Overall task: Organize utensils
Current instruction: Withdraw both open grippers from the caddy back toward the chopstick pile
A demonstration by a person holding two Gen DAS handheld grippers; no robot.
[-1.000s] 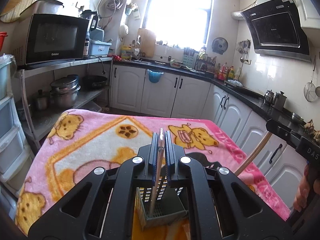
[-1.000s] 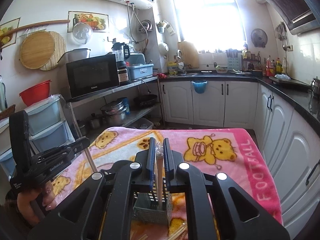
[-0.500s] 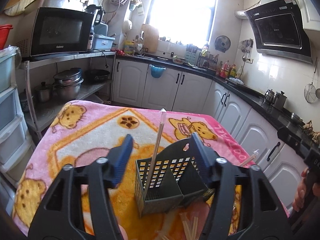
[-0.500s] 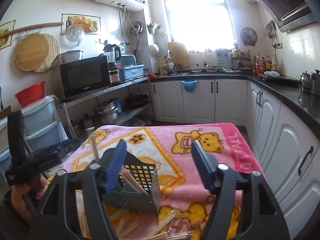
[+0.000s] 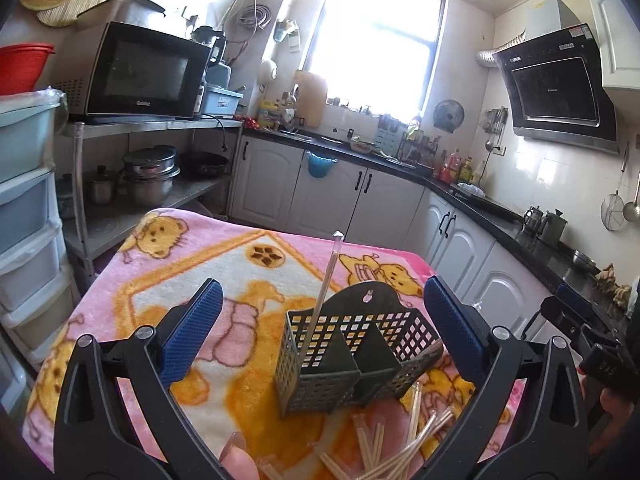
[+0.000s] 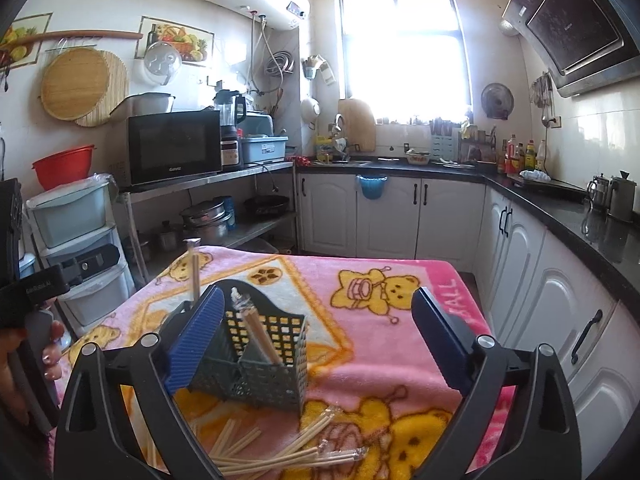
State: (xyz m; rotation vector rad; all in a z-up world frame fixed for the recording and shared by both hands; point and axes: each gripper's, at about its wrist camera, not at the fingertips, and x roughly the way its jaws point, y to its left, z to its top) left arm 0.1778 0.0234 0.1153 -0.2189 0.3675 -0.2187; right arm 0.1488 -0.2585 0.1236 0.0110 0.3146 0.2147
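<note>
Two wrapped chopsticks (image 5: 318, 312) stand slanted in the gray slotted caddy (image 6: 256, 360) mid-surface on the pink blanket (image 6: 400, 344), leaning on its walls. More lie loose (image 6: 288, 452) on the near side, probably next. Both tools, left tool (image 5: 320, 332) and right tool (image 6: 316, 344), are opening wide, gripping nothing.

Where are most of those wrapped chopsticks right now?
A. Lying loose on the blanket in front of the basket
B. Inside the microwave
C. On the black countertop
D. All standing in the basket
A: a loose pile of wrapped chopsticks lies on the blanket in front of the basket, which holds only a couple.
</note>
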